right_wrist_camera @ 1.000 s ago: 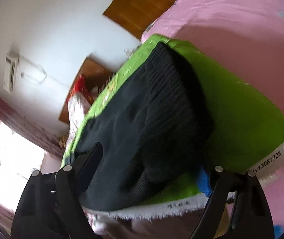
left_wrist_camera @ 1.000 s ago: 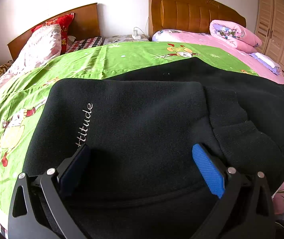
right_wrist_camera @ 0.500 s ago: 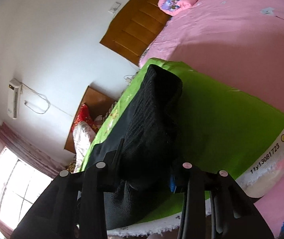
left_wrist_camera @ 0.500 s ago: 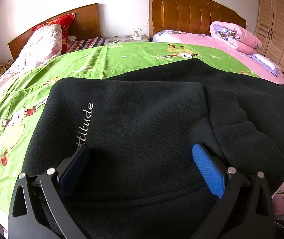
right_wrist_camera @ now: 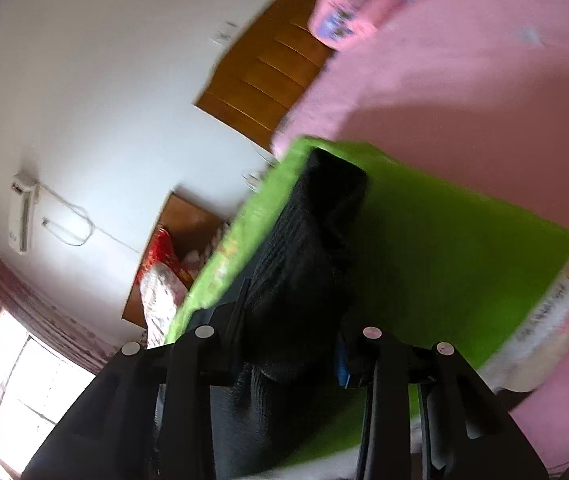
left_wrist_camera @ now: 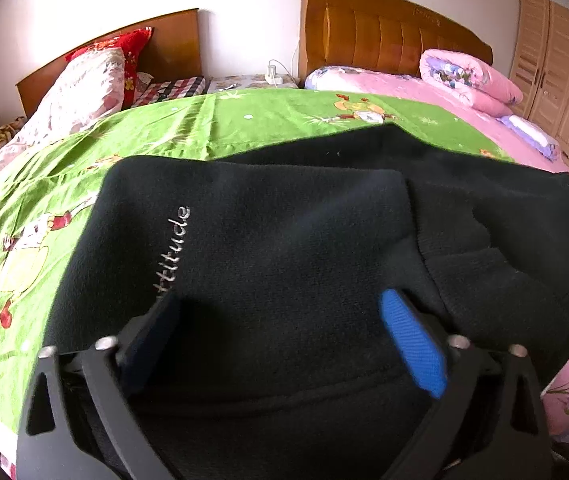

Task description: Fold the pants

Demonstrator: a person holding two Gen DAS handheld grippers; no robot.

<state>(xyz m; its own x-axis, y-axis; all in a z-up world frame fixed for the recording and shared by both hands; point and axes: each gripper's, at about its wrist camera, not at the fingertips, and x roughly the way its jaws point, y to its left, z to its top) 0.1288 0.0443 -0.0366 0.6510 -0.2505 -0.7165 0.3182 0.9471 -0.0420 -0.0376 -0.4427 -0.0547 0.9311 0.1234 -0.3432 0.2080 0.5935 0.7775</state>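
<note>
Nearest you, your right claw [right_wrist_camera: 290, 344] has clamped down on a thick bunch of the black fleece pants [right_wrist_camera: 308, 264]; a second ago its fingers stood wide on either side of that edge, and now dark cloth fills the gap between them and rises with it off the bed. That suggests the fold has begun on this side: you have the fabric and are starting to lift it.

Your left claw [left_wrist_camera: 280, 332] has not moved from its spot, but its jaws are closing. A second ago they were spread fully. The blue pad [left_wrist_camera: 412, 344] and the dark pad opposite straddle the pants [left_wrist_camera: 284, 240] near the waistband seam, with cloth lying between them, though the pads do not yet press it. So this side is released for the moment, about to pinch.

Farther out, the pants lie spread across the green cartoon-print sheet [left_wrist_camera: 244, 128], the small white lettering [left_wrist_camera: 172, 252] running away from the left claw. Beyond that sit the two wooden headboards and the pink bedding [left_wrist_camera: 384, 84].
</note>
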